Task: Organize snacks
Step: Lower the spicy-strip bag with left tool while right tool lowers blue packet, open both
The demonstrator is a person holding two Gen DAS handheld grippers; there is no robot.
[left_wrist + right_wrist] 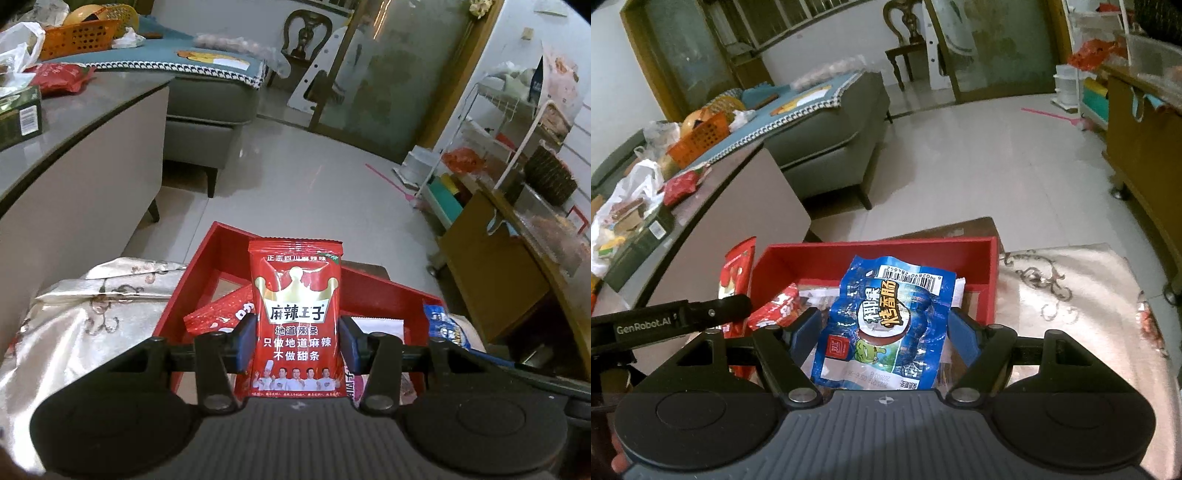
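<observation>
Snacks: a red spicy-strip packet (295, 317) stands upright at lower centre of the left wrist view; a blue sausage packet (886, 328) fills the lower centre of the right wrist view, tilted, barcode end up.
Hidden or cut off: the red packet's lower edge runs behind the left gripper's body; the blue packet's lower edge is cut by the right gripper's body. The contents of the red box (207, 266) are mostly covered by the held packets; another red wrapper (218, 314) and a pale one show only in part. Small print on both packets is too fine to read.
Surroundings: the box sits on a shiny patterned cloth (85, 314), lower left in the left view, right side in the right view. A grey table (92, 110) at upper left carries a red bag, a dark carton and white plastic bags. A grey sofa (834, 140) with an orange basket (701, 140) lies beyond; a wooden cabinet (1137, 147) stands at the right edge.
Left gripper (297, 343): narrow, pads pressed on both sides of the red packet, over the box.
Right gripper (884, 334): set to the blue packet's width, fingers on its two edges, above the box interior. The left gripper's black arm crosses the left of this view.
</observation>
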